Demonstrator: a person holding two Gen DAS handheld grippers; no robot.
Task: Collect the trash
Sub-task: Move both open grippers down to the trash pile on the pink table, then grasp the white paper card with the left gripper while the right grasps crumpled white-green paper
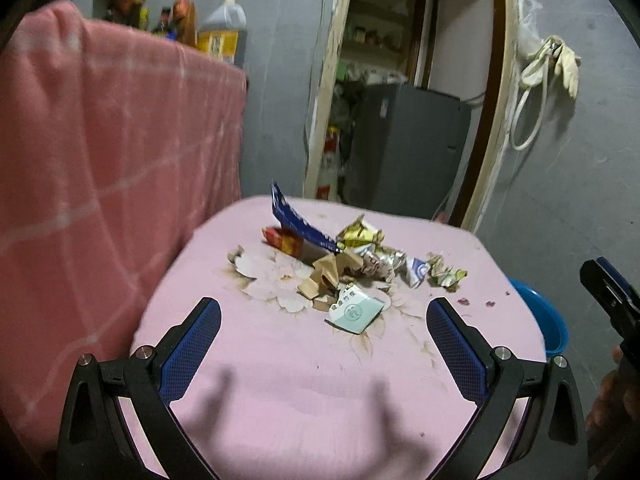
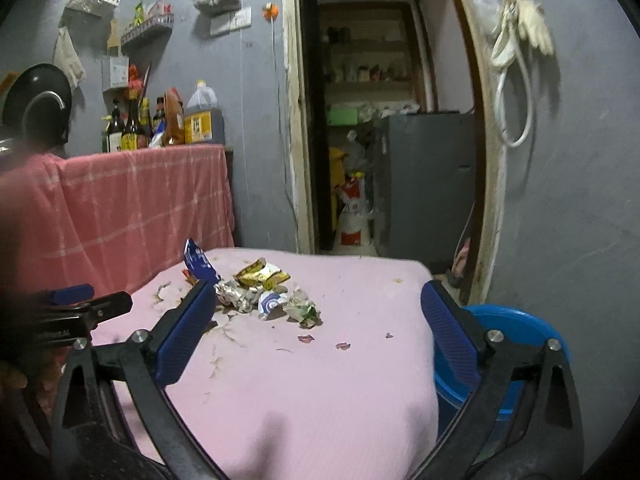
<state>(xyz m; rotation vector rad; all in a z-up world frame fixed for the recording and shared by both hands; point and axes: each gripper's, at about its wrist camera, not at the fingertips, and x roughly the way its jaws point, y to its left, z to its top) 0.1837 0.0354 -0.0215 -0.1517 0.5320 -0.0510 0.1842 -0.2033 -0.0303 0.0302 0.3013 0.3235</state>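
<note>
i'm at the approach step: my left gripper (image 1: 324,316) and right gripper (image 2: 318,304), jaws apart and empty, face the pile of crumpled wrappers (image 1: 344,264) mid pink table (image 1: 280,380), so next i close in, toward the blue bin (image 2: 516,328).

My table (image 1: 280,380) wears matt pink cloth, stained and flower-printed. The trash (image 1: 352,268) is crumpled paper, torn brown cardboard and glossy foil wrappers. My left claw (image 1: 324,316) has matt black plastic arms, textured blue pads and shiny metal pins. The blue basin (image 2: 516,328) looks smooth plastic.
</note>
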